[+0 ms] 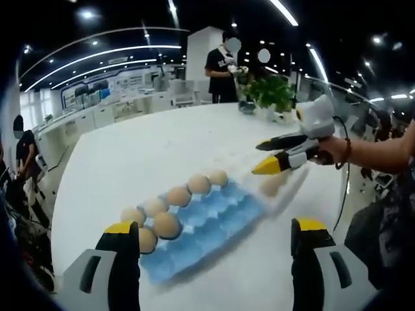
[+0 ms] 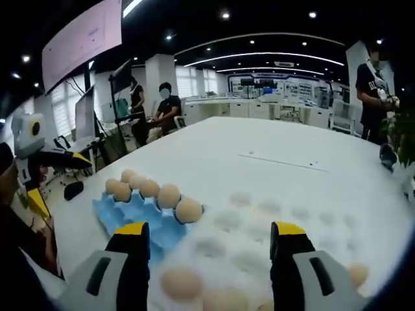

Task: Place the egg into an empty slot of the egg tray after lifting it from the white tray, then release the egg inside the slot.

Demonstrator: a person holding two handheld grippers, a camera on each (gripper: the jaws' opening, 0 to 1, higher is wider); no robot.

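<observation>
Blue egg tray (image 2: 139, 217) half full; my right claw (image 2: 211, 243) hovers wide over an egg (image 2: 181, 283), so grabbing's next.

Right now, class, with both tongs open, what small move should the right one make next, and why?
Probably ease the right tongs down around the nearest egg on the white tray. Its jaws are open and empty, that egg lies just ahead, and the blue egg tray shows empty slots.
</observation>
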